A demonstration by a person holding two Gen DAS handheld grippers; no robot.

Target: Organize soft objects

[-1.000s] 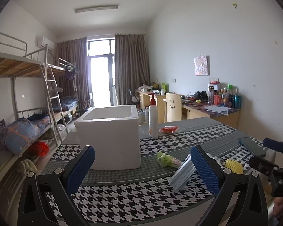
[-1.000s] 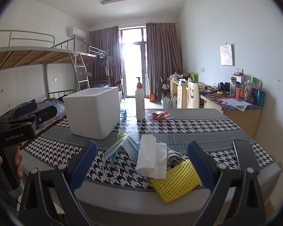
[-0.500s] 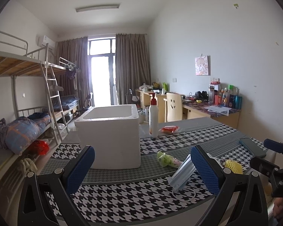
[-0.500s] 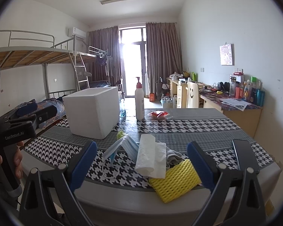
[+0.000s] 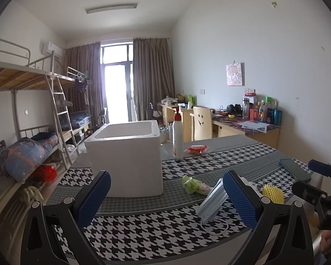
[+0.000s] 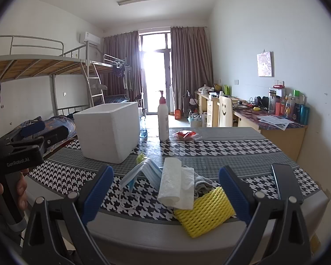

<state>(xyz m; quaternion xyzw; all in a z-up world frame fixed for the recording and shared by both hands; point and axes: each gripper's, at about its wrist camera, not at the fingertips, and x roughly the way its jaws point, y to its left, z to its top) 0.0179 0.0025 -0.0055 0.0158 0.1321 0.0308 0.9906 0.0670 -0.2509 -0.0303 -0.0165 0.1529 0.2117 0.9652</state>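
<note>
A white foam box (image 5: 130,154) (image 6: 108,130) stands open-topped on the houndstooth table. In front of it lie a blue face mask (image 5: 211,202) (image 6: 143,172), a white paper towel roll (image 6: 173,182), a grey cloth (image 6: 200,182), a yellow foam net sleeve (image 6: 206,212) (image 5: 272,193) and a green crumpled wrapper (image 5: 193,185) (image 6: 140,157). My left gripper (image 5: 165,198) hovers open near the table's front edge, short of the box. Above the yellow sleeve and the towel my right gripper (image 6: 165,192) is open and holds nothing.
A pump bottle (image 5: 178,137) (image 6: 162,119) and a red packet (image 5: 196,149) (image 6: 184,134) sit at the far side. A dark phone (image 5: 294,169) (image 6: 284,180) lies at the right edge. Bunk beds (image 5: 22,110) stand left, desks (image 5: 242,125) right.
</note>
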